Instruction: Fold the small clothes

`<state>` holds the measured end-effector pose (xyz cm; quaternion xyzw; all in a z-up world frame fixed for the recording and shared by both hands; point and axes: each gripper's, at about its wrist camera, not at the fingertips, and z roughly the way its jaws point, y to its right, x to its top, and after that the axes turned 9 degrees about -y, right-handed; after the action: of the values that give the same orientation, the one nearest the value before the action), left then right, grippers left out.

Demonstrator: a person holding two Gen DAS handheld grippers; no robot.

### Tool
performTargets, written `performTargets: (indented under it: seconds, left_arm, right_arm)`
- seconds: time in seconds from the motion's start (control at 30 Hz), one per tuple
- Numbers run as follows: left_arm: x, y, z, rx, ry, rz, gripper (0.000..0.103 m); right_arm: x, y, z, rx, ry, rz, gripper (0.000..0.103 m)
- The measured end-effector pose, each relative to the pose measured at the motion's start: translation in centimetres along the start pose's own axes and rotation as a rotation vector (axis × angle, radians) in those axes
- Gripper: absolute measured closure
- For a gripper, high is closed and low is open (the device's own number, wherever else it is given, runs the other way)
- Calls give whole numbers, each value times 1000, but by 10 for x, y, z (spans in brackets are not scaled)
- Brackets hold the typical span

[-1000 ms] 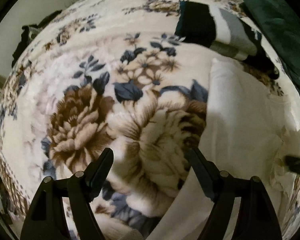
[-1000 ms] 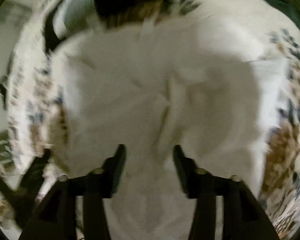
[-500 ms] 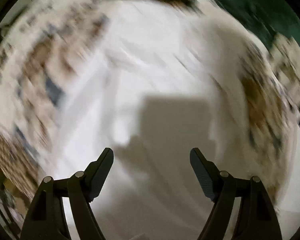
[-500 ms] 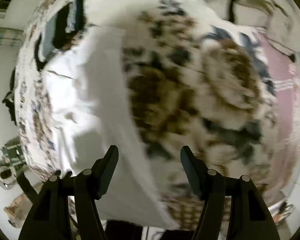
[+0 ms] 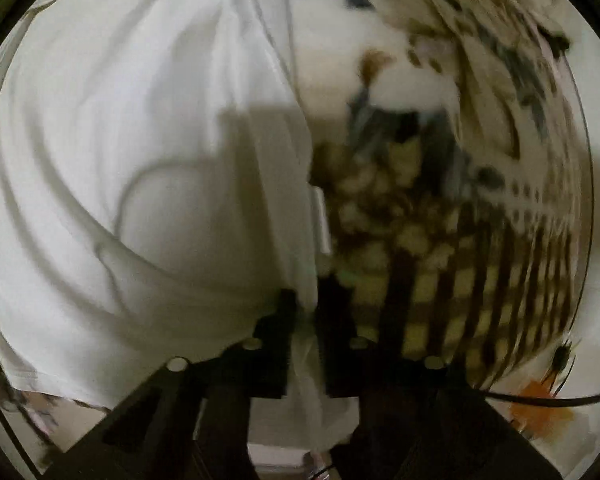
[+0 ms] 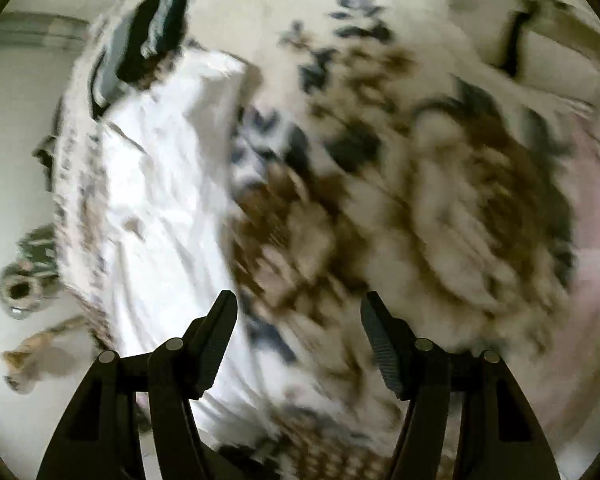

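Note:
A white garment (image 5: pixel 140 152) lies on a floral blanket (image 5: pixel 440 208) and fills the left of the left wrist view. My left gripper (image 5: pixel 306 312) is shut on the garment's edge, with white cloth pinched between the fingers. In the right wrist view the same white garment (image 6: pixel 160 184) lies spread at the left on the blanket (image 6: pixel 420 200). My right gripper (image 6: pixel 298 320) is open and empty, above the blanket just right of the garment's edge. Both views are blurred.
A folded dark and grey striped garment (image 6: pixel 148 40) lies beyond the white one at the blanket's far edge. A round vessel (image 6: pixel 20 288) and a small orange object (image 6: pixel 20 360) are on the pale floor at left. An orange patch (image 5: pixel 540 404) and a thin cable (image 5: pixel 540 400) lie on the floor.
My left gripper has swung from the bare blanket to the white garment's edge and shut on it. My right gripper has moved off the garment to its right and opened wider.

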<state>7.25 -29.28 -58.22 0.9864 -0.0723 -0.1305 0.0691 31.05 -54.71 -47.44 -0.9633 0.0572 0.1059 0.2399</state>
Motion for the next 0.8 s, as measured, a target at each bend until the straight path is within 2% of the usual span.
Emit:
performTargets:
  seconds: [0.07, 0.17, 0.3, 0.33, 0.37, 0.4, 0.43, 0.47, 0.6, 0.8]
  left_arm:
    - [-1, -9, -6, -30, 32, -30, 101]
    - [-8, -19, -20, -33, 83, -56, 102]
    - [-17, -35, -41, -61, 130, -112, 102]
    - [-20, -40, -47, -75, 139, -131, 102]
    - [-23, -44, -52, -88, 146, -144, 102]
    - [-26, -50, -58, -100, 155, -158, 102]
    - [-28, -56, -66, -111, 166, -174, 102]
    - [-31, -62, -72, -124, 179, -188, 102]
    - [-47, -95, -95, -171, 218, -256, 102]
    - [-62, -154, -128, -204, 277, -370, 102]
  right_arm:
    - [29, -7, 7, 95, 12, -1, 37]
    - [82, -19, 27, 209, 20, 33, 37]
    - [140, -28, 63, 258, -6, 125, 37]
    - [147, -30, 68, 253, -3, 144, 37]
    - [153, -33, 72, 245, 14, 160, 49]
    - [157, -39, 73, 235, 22, 160, 75]
    - [160, -44, 75, 214, 19, 157, 87]
    - [161, -51, 74, 191, 24, 148, 93]
    - [163, -85, 57, 89, 70, 87, 100]
    - [166, -159, 30, -18, 118, -12, 101]
